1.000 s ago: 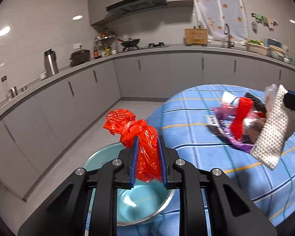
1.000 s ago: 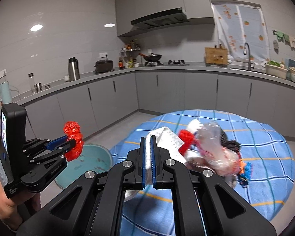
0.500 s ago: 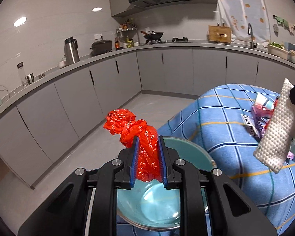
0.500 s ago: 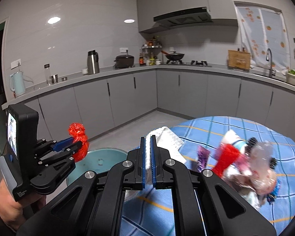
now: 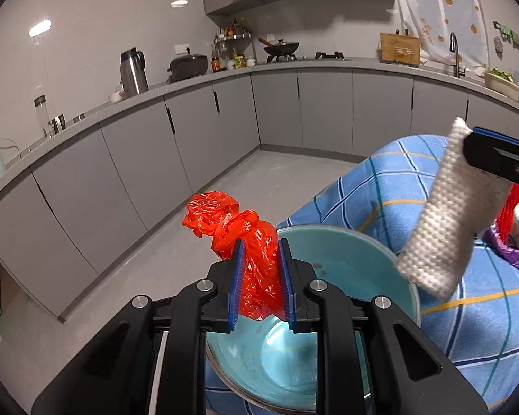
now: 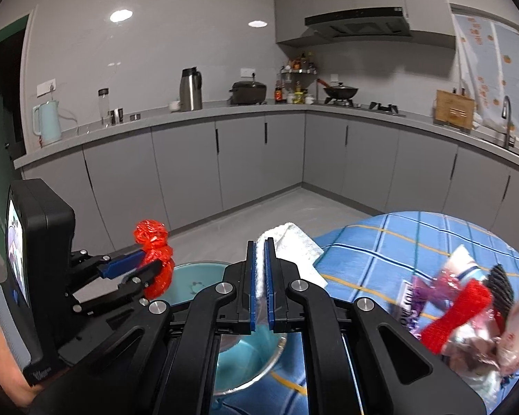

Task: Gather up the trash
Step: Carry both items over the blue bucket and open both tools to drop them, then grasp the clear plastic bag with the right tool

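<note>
My left gripper point(image 5: 259, 252) is shut on a knotted red plastic bag point(image 5: 256, 252), held above a teal bowl point(image 5: 346, 263) at the table's left edge. In the right wrist view the left gripper point(image 6: 145, 263) and the red plastic bag point(image 6: 154, 252) show at the left. My right gripper point(image 6: 261, 252) is shut on a white textured cloth point(image 6: 290, 242), which hangs over the teal bowl point(image 6: 197, 280); the cloth also shows in the left wrist view point(image 5: 446, 221). A pile of trash point(image 6: 467, 314) lies on the table to the right.
The round table has a blue checked cloth point(image 5: 380, 186). Grey kitchen cabinets point(image 5: 197, 131) and a counter with a kettle, pot and wok run around the room. A grey floor point(image 5: 176, 242) lies between cabinets and table.
Both grippers have moved left, away from the trash pile, carrying the bag and cloth. The bowl now sits more directly under them.
</note>
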Demonstrator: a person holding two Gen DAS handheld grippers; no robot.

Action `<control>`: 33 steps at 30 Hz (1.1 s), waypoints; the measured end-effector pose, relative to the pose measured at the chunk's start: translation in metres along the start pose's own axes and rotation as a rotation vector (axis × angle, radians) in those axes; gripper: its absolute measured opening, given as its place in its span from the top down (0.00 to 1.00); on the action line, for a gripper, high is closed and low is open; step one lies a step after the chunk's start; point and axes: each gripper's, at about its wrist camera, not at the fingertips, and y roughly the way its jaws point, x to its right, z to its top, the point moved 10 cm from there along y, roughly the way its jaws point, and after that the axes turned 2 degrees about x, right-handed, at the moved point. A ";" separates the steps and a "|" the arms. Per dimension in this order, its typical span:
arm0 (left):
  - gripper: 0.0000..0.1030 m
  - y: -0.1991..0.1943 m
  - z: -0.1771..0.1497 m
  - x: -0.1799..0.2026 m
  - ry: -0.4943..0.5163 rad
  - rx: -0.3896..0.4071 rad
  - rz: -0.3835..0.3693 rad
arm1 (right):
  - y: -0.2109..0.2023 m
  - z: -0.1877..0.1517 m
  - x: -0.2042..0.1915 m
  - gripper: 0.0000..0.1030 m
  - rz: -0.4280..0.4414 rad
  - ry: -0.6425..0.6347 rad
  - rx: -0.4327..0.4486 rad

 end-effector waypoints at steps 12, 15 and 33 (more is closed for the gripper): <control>0.78 0.022 -0.019 -0.003 -0.022 -0.059 -0.013 | 0.048 -0.032 -0.008 0.94 0.047 -0.006 -0.105; 0.69 0.025 -0.021 -0.001 -0.021 -0.065 -0.016 | 0.052 -0.036 -0.006 0.93 0.042 -0.003 -0.112; 0.29 0.016 -0.017 -0.013 -0.033 -0.028 0.040 | 0.036 -0.041 0.024 0.67 0.004 0.055 -0.104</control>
